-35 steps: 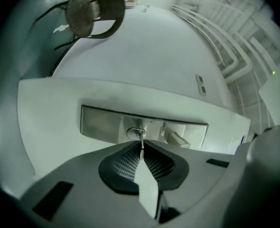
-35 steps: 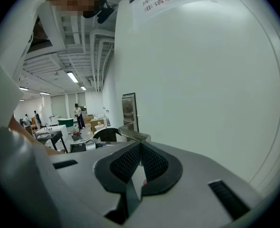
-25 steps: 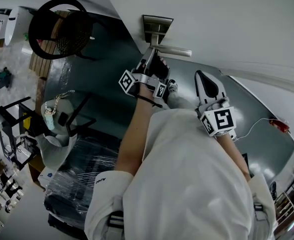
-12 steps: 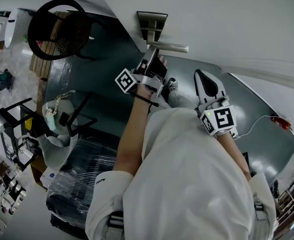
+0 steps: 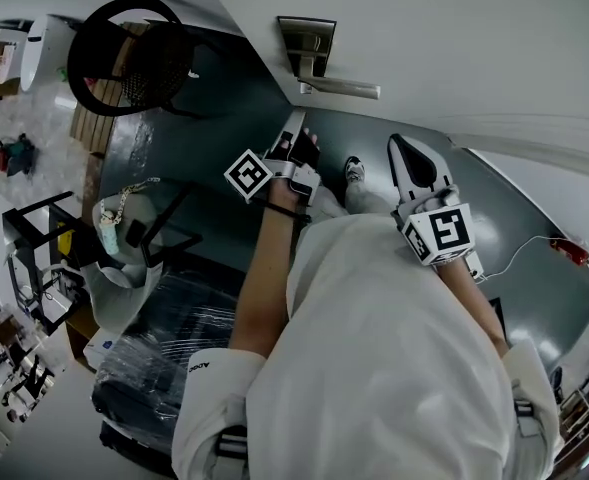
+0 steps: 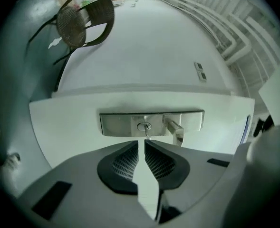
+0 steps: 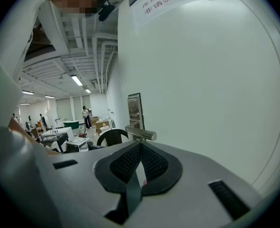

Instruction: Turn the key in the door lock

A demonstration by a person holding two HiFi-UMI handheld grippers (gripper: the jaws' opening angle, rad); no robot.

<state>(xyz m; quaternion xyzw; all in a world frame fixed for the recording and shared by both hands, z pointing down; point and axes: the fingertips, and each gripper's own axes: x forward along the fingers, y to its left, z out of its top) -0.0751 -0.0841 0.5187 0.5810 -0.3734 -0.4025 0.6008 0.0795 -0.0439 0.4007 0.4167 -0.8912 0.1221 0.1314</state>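
Your left gripper [image 6: 144, 144] has backed away from the lock since a second ago. Its jaws have just been closing and now stand narrowly apart with nothing between them. Your right gripper [image 7: 139, 145] hangs beside it, jaws together, empty and taking no part. Just past the left tips, the key [image 6: 146, 128] sits in the cylinder of the lock plate [image 6: 118, 124], beside the lever handle [image 5: 339, 88] on the white door [image 5: 454, 48], free of any grip. That looks like 1 turn made and released. If the lock needs more, you must move back in and re-grip the key.
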